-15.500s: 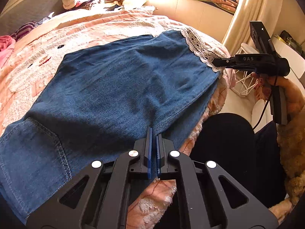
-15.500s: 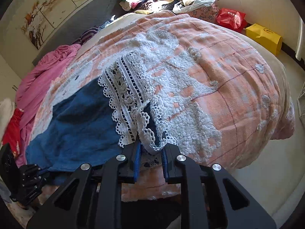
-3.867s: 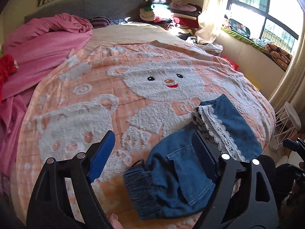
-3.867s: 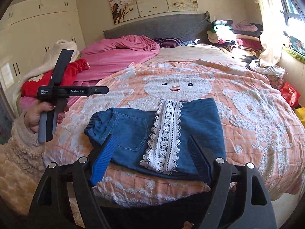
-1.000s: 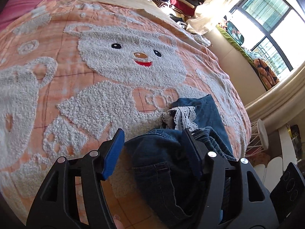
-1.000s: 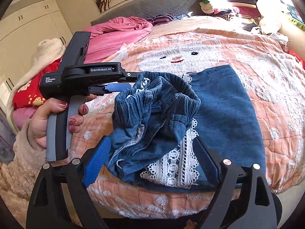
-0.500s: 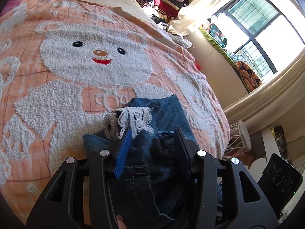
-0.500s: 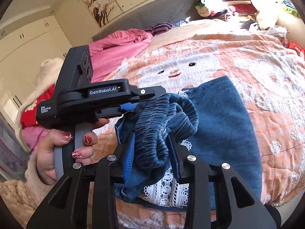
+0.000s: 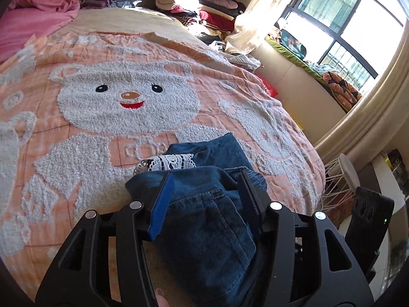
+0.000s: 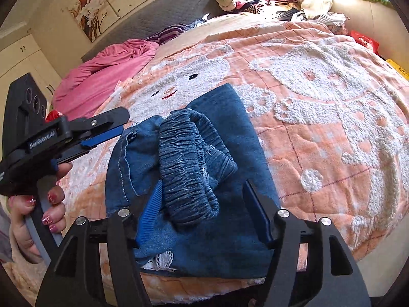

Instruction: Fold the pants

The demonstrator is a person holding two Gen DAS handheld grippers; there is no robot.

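I am looking across a bed covered by a peach blanket (image 9: 76,133) with white fleecy bears, a pink quilt (image 9: 33,18) bunched at the far left by the headboard and a window (image 9: 340,23) lighting the right side.

Left wrist view: the denim pants (image 9: 204,204) lie folded near the blanket's near edge, a compact bundle whose long axis runs from my camera away toward the bear's face. A strip of white lace trim (image 9: 166,162) pokes out at the far left of the bundle. My left gripper (image 9: 205,186) has its jaws opening; denim lies between them, close to the blue pad (image 9: 161,202) and the dark finger on the right, but I cannot see the pads pressing on it. The other gripper's black body shows at the right edge.

Right wrist view: the pants (image 10: 230,117) again run lengthwise away from me, the flat folded leg pointing toward the headboard, with the gathered elastic waistband (image 10: 186,163) heaped on top nearer me. My right gripper (image 10: 202,199) is opening as well; the waistband sits between the fingers, touching the left blue pad (image 10: 150,212) but clear of the right one. The left gripper (image 10: 112,128), gripped by a hand (image 10: 38,212) with painted nails, hovers just left of the bundle.
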